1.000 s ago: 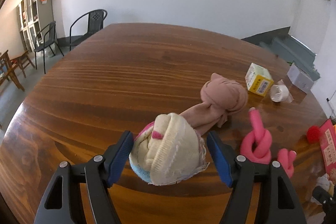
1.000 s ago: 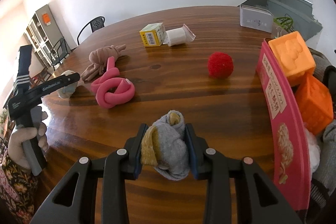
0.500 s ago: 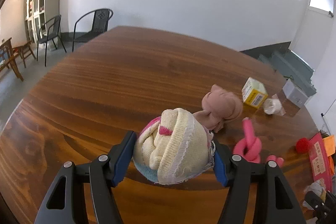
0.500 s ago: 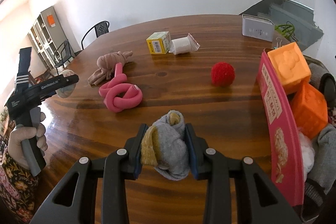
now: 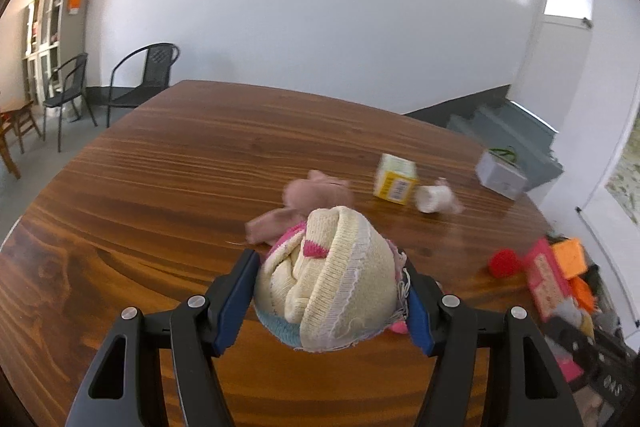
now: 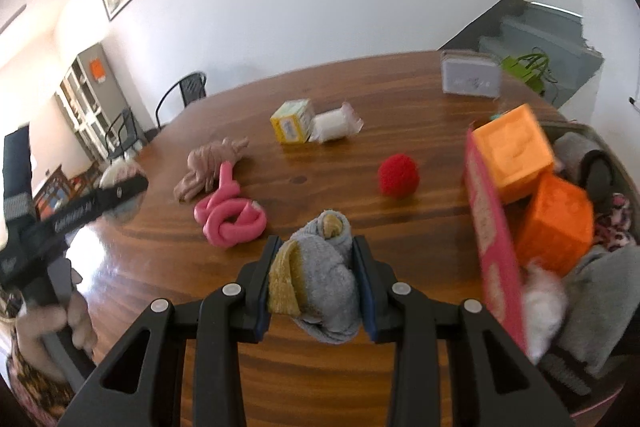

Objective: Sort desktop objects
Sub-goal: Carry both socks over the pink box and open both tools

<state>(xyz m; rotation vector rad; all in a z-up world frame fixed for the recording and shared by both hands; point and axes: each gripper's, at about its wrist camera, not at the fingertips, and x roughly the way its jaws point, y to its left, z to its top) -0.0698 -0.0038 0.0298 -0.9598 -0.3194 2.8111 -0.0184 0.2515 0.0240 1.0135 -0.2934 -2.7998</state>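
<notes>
My left gripper [image 5: 330, 287] is shut on a rolled cream, pink and blue sock bundle [image 5: 332, 287] and holds it above the wooden table [image 5: 160, 187]. My right gripper [image 6: 316, 279] is shut on a rolled grey and mustard sock bundle [image 6: 320, 283], also held above the table. A brown sock knot [image 6: 212, 163], a knotted pink foam tube [image 6: 230, 217], a red pompom ball [image 6: 399, 174], a yellow box [image 6: 292, 121] and a white roll in wrap [image 6: 334, 125] lie on the table. The left gripper also shows at the left of the right wrist view [image 6: 120, 183].
A container at the right holds a pink box [image 6: 494, 239], orange blocks [image 6: 536, 179] and grey cloth [image 6: 592, 299]. A grey case [image 6: 472, 77] stands at the far right edge. Black chairs [image 5: 132, 83] stand beyond the far left edge.
My left gripper closed on the cream sock bundle and lifted it, swinging to the right. My right gripper rose and moved forward with the grey bundle still in it.
</notes>
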